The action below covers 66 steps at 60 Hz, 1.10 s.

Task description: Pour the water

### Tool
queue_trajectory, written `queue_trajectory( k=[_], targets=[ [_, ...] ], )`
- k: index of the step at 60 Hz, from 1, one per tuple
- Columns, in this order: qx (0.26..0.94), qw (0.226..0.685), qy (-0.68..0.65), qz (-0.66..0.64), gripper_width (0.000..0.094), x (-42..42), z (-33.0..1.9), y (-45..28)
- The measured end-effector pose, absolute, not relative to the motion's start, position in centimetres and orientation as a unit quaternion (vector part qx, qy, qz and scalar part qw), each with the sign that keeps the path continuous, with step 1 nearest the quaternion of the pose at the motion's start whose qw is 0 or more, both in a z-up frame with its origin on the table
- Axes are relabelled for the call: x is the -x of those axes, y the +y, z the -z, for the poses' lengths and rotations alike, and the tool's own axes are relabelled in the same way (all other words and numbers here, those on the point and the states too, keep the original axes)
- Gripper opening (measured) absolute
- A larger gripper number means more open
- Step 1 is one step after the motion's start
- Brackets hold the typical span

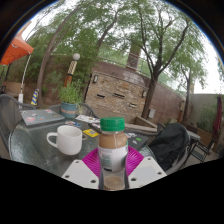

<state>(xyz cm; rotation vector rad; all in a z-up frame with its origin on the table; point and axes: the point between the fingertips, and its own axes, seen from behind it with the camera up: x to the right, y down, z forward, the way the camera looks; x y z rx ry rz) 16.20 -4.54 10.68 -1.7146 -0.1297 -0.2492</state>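
My gripper (113, 160) is shut on a clear bottle (113, 148) with a green cap and a white label. The bottle stands upright between the magenta pads (92, 160), which press on its sides. It is held just above a round glass table (40, 150). A white mug (68, 139) with its handle toward the left stands on the table, to the left of the bottle and a little beyond the fingers.
A book or tray (41, 117) lies at the far left of the table. A small yellow item (90, 132) lies beyond the mug. A potted plant (70, 97) stands behind. Dark chairs (172, 145) are at the right. A stone wall (118, 92) and trees lie beyond.
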Motion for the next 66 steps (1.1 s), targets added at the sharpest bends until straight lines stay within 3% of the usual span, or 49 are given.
queue_trajectory(
  k=[1,7,12,17,25,31,37,48,55,59,61,66],
  targets=[
    [0.749,0.645,-0.075,0.132,0.0286,-15.6,-10.0,-4.1],
    [0.711,0.611,-0.22,0.27,0.0286,-15.4,-13.7,-0.7],
    [0.634,0.546,-0.368,0.406,0.0283,-14.1,-15.8,2.2],
    [0.54,0.475,-0.466,0.515,0.0286,-12.4,-15.8,4.2],
    [0.403,0.358,-0.598,0.592,0.0286,-11.2,-17.5,7.0],
    [0.314,0.305,-0.628,0.644,0.0287,-10.0,-17.3,6.5],
    [0.279,0.269,-0.658,0.646,0.0289,-10.2,-18.4,7.6],
    [0.27,0.259,-0.669,0.642,0.0287,-10.1,-17.1,7.9],
    [0.278,0.285,-0.663,0.634,0.0286,-9.9,-17.5,7.6],
    [0.303,0.328,-0.642,0.623,0.0286,-10.1,-18.9,6.7],
    [0.331,0.369,-0.605,0.623,0.0287,-10.4,-19.0,7.1],
    [0.425,0.473,-0.53,0.561,0.0287,-11.5,-23.2,7.6]
  ],
)
